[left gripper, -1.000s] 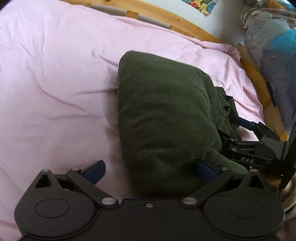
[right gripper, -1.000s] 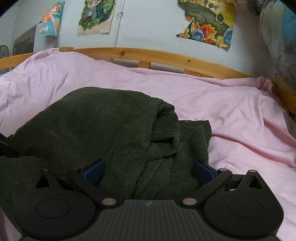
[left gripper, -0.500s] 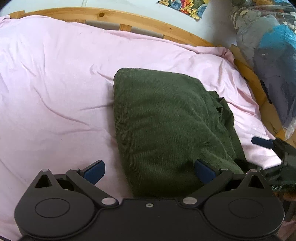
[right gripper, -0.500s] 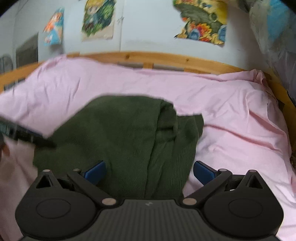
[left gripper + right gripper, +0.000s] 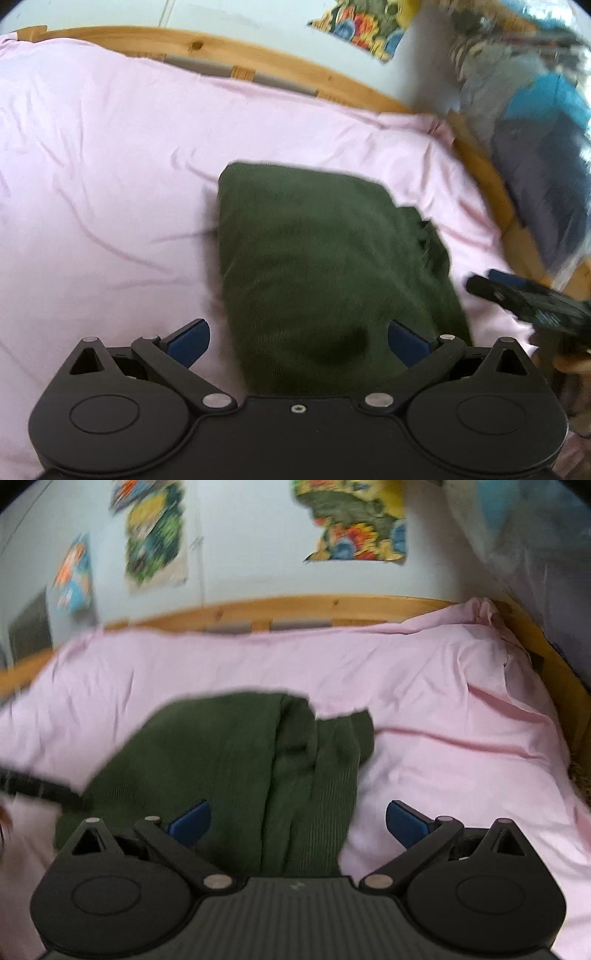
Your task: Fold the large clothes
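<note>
Lifted back off the folded dark-green corduroy garment (image 5: 325, 266) since a second ago.
Left gripper (image 5: 297, 338) and right gripper (image 5: 297, 818) spread wide, empty; best to press the garment's loose right edge flat.

No legible text, label, brand, number or sign is found in either view. The posters (image 5: 354, 524) on the far wall carry coloured artwork only, blurred, with no lettering that can be made out. The small pale mark on the near body of the right gripper (image 5: 297, 819) in its own view is too small to read, and the markings on that gripper's dark housing, at the right of the left-wrist view, are smeared beyond reading.
</note>
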Tool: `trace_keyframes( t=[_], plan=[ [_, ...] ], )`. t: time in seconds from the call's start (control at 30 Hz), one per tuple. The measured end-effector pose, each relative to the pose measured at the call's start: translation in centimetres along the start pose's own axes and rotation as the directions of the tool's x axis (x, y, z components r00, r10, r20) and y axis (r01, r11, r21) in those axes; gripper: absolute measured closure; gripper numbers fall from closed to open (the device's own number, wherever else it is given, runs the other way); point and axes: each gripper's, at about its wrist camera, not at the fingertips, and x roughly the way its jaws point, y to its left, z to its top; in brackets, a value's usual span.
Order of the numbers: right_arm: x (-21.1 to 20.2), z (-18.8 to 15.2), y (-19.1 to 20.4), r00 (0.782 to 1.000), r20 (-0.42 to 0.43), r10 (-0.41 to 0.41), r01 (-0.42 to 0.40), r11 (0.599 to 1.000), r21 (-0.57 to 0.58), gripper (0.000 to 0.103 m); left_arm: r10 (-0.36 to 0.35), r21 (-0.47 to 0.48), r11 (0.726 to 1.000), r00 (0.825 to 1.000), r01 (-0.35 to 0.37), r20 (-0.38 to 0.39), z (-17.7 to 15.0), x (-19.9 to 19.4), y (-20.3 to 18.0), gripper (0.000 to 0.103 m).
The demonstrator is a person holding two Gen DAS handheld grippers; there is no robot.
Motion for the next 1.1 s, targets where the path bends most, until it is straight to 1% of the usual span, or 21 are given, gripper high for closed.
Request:
trace_keyframes(
  t=[0.03, 0.13, 0.2, 0.27, 0.33, 0.43, 0.63, 0.67, 0.73, 0.77, 0.8, 0.83, 0.87, 0.9, 0.93, 0.97, 1.0, 1.03, 1.07, 1.1],
  plan=[
    [0.8, 0.7, -0.4, 1.0, -0.001, 0.008, -0.008, 0.999, 0.035, 0.0, -0.012, -0.011, 1.0, 1.0, 0.012, -0.004, 0.3, 0.2, 0.3, 0.001],
    [4.6, 2.3, -2.2, 0.997, -0.024, 0.079, -0.075, 0.985, 0.153, 0.0, -0.017, -0.042, 0.999, 0.999, 0.016, -0.035, 1.2, 1.4, 1.4, 0.001],
    [7.7, 2.9, -3.0, 0.996, -0.051, 0.073, -0.062, 0.981, 0.184, 0.0, -0.01, -0.05, 0.999, 0.998, 0.006, -0.069, 1.5, 2.5, 2.3, 0.001],
    [9.9, 3.1, -3.6, 0.994, -0.066, 0.087, -0.071, 0.974, 0.217, 0.0, -0.044, -0.069, 0.997, 0.994, 0.037, -0.1, 1.6, 3.6, 2.9, 0.001],
    [11.6, 3.1, -4.2, 0.989, -0.084, 0.12, -0.095, 0.962, 0.255, 0.0, -0.071, -0.086, 0.994, 0.992, 0.062, -0.105, 1.5, 4.1, 3.3, 0.001],
    [12.8, 3.0, -4.5, 0.988, -0.083, 0.131, -0.106, 0.96, 0.26, 0.0, -0.088, -0.08, 0.994, 0.989, 0.079, -0.115, 1.5, 4.8, 3.3, 0.001],
    [13.4, 2.7, -4.7, 0.984, -0.074, 0.165, -0.139, 0.952, 0.273, 0.0, -0.129, -0.058, 0.991, 0.984, 0.122, -0.126, 1.5, 5.7, 3.2, 0.001],
    [13.4, 2.7, -4.7, 0.983, -0.074, 0.169, -0.143, 0.951, 0.275, 0.002, -0.139, -0.062, 0.989, 0.982, 0.132, -0.131, 1.5, 6.0, 3.3, 0.001],
    [13.2, 2.6, -4.6, 0.979, -0.083, 0.185, -0.156, 0.949, 0.276, 0.007, -0.16, -0.078, 0.986, 0.976, 0.15, -0.147, 1.6, 6.5, 3.5, 0.001],
    [13.2, 2.6, -4.4, 0.98, -0.087, 0.181, -0.152, 0.95, 0.272, 0.011, -0.173, -0.09, 0.983, 0.973, 0.161, -0.155, 1.6, 6.8, 3.7, 0.001],
    [13.1, 2.7, -4.2, 0.98, -0.085, 0.182, -0.154, 0.951, 0.267, 0.017, -0.186, -0.101, 0.98, 0.968, 0.171, -0.165, 1.6, 7.1, 3.9, 0.001],
    [13.0, 2.7, -4.1, 0.979, -0.085, 0.187, -0.16, 0.952, 0.262, 0.019, -0.193, -0.109, 0.978, 0.965, 0.176, -0.175, 1.6, 7.3, 4.0, 0.001],
    [12.9, 2.8, -3.9, 0.979, -0.088, 0.182, -0.154, 0.955, 0.254, 0.024, -0.202, -0.113, 0.977, 0.962, 0.183, -0.185, 1.7, 7.5, 4.1, 0.001],
    [12.8, 2.9, -3.6, 0.98, -0.088, 0.179, -0.153, 0.957, 0.246, 0.033, -0.206, -0.115, 0.976, 0.958, 0.187, -0.197, 1.8, 7.6, 4.1, 0.001],
    [12.6, 3.0, -3.4, 0.98, -0.085, 0.18, -0.156, 0.959, 0.236, 0.037, -0.209, -0.115, 0.975, 0.955, 0.188, -0.209, 2.0, 7.8, 4.1, 0.001],
    [12.3, 3.2, -3.2, 0.98, -0.084, 0.182, -0.16, 0.961, 0.225, 0.049, -0.208, -0.113, 0.976, 0.953, 0.187, -0.221, 2.2, 7.9, 4.0, 0.001],
    [12.0, 3.5, -3.0, 0.979, -0.08, 0.187, -0.166, 0.961, 0.221, 0.063, -0.208, -0.104, 0.977, 0.951, 0.188, -0.23, 2.4, 8.0, 3.8, 0.004],
    [11.5, 3.9, -2.8, 0.98, -0.073, 0.183, -0.163, 0.961, 0.223, 0.069, -0.205, -0.097, 0.978, 0.95, 0.186, -0.236, 2.6, 7.9, 3.7, 0.008],
    [11.1, 4.3, -2.7, 0.983, -0.072, 0.17, -0.15, 0.962, 0.226, 0.084, -0.205, -0.108, 0.977, 0.949, 0.184, -0.24, 2.8, 7.8, 3.7, 0.01],
    [10.7, 4.7, -2.6, 0.983, -0.071, 0.171, -0.151, 0.962, 0.228, 0.085, -0.214, -0.127, 0.974, 0.947, 0.188, -0.239, 2.8, 7.7, 3.9, 0.012]
  ],
)
